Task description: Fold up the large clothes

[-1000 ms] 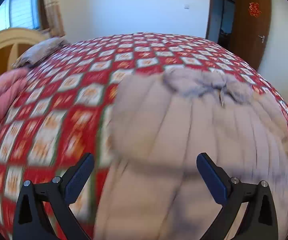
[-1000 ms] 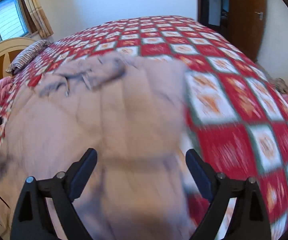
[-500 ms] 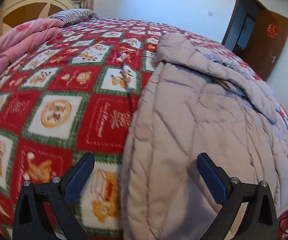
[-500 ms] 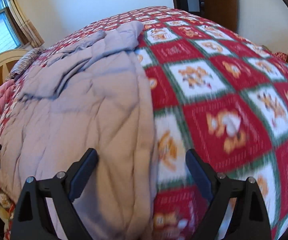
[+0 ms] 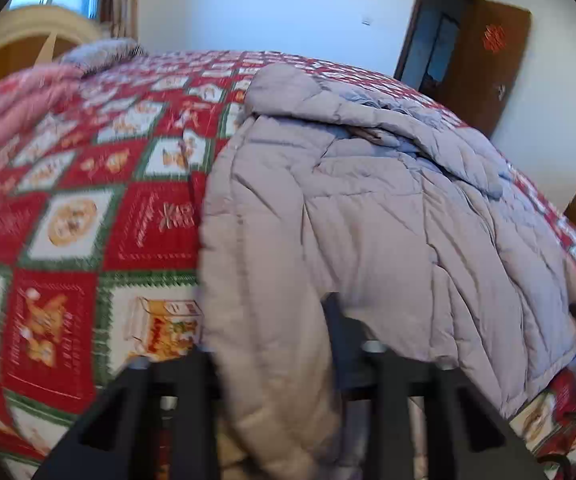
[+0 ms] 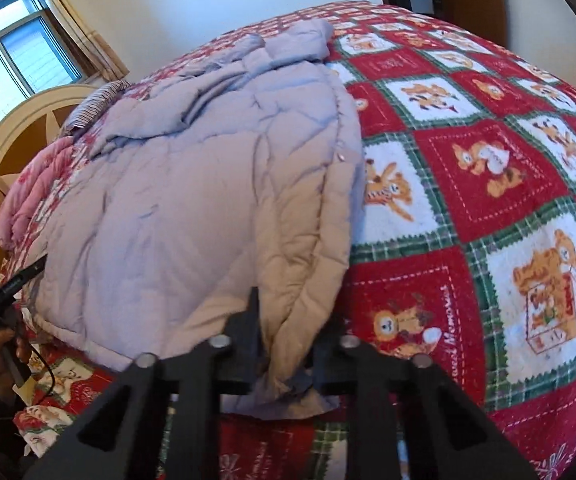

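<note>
Coat (image 5: 367, 208): a large pale quilted garment, it lay spread on the bed, its near hem hanging over the bed's edge.
Bed (image 5: 88, 240): it wore a red, white and green checked blanket.
Left gripper (image 5: 272, 344): its jaws had just closed on the coat's left hem corner.
Right gripper (image 6: 288, 344): its jaws had just closed, pinching the right hem corner.
Person's hand (image 6: 0, 348): it held the left gripper's handle.

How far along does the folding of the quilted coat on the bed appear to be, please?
Early. Done: the lilac quilted coat lies spread on the Christmas-print bedspread. In hand: the left gripper and right gripper have just been closing and now pinch its near hem corners. Left: every fold; none shows yet.
</note>
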Available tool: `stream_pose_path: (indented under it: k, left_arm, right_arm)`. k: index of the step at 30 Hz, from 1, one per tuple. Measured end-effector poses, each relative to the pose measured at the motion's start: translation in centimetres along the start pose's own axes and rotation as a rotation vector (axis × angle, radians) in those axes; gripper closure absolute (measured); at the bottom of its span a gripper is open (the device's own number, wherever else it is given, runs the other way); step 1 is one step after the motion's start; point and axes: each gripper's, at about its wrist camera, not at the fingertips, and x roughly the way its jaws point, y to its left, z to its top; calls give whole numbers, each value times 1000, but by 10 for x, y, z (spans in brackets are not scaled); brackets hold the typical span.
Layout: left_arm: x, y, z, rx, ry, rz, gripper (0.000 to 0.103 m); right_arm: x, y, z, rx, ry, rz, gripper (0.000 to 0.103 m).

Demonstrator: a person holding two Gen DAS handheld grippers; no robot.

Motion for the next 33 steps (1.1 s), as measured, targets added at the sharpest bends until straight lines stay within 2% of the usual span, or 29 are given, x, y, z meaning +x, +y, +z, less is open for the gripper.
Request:
stream_pose_path:
  k: [1,4,7,12,15,18,21,25,29,33]
  left_arm:
    - [-6,-1,1,11,-11,-12,88]
    - [-27,-1,5,22,-52,-45,92]
    - [-54,-4,8,24,-97,-98,94]
    - [-111,-13,23,25,-183,-227,95]
    - [-145,-19,40,32,-257,-288,95]
    - [-161,-21,61,50,-316,-316,95]
    - [-148,-21,85,90,-364,-270,95]
    - [-102,-6,125,45,-386,-229,90]
    - [-60,-5,160,-18,-324,-186,89]
    - [-22,7,185,-113,-284,-205,86]
  right_arm:
    - [-1,1,1,-3,-4,1,86]
    - [-10,1,-1,6,-27,19,89]
    - [-31,-1,1,17,-53,59,90]
    - [-79,3,8,5,-116,103,91]
    - [-112,10,15,-11,-175,123,91]
    - [-150,17,32,-21,-275,150,91]
    - [-167,23,60,-41,-366,146,91]
    - [-142,24,114,-23,-411,142,92]
    - [-107,36,156,4,-441,116,92]
    - [-73,37,190,48,-448,88,92]
